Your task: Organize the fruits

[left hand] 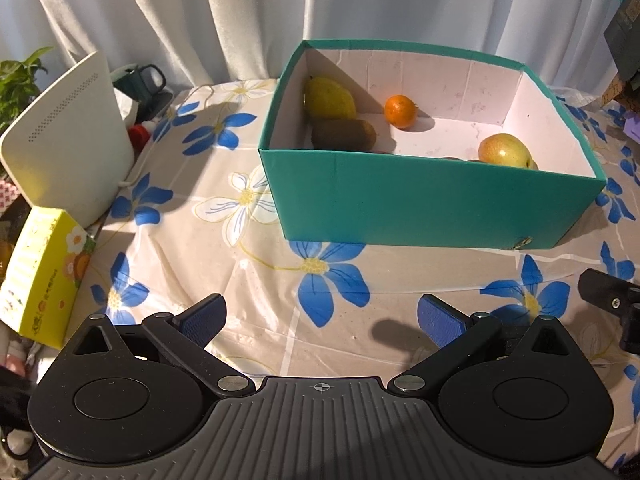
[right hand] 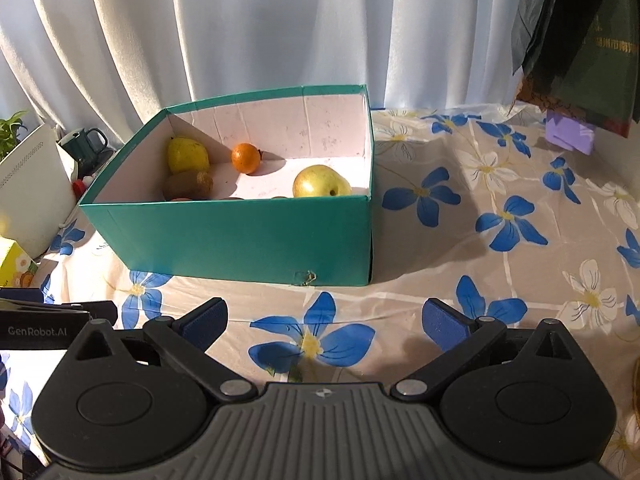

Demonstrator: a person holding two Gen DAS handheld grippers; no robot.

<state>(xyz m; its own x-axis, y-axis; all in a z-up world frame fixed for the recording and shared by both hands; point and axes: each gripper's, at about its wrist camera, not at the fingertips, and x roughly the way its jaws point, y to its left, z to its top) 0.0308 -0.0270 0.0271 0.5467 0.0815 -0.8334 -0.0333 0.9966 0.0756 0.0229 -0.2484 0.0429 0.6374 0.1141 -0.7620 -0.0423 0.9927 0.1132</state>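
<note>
Jaws of both grippers wide and empty; fruit tops half hidden behind teal box (right hand: 240, 236) wall.

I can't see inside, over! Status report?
Both tools open, empty: left tool, right tool. Pear, kiwi, orange, apple in box. Nothing blocking.

This looks like a home. A table wears a flowery tablecloth (right hand: 460, 240) by soft white curtains (right hand: 260, 32). A green mug (left hand: 146, 80), a potted plant (left hand: 18, 80) and a yellow tissue box (left hand: 44, 272) sit nearby.
</note>
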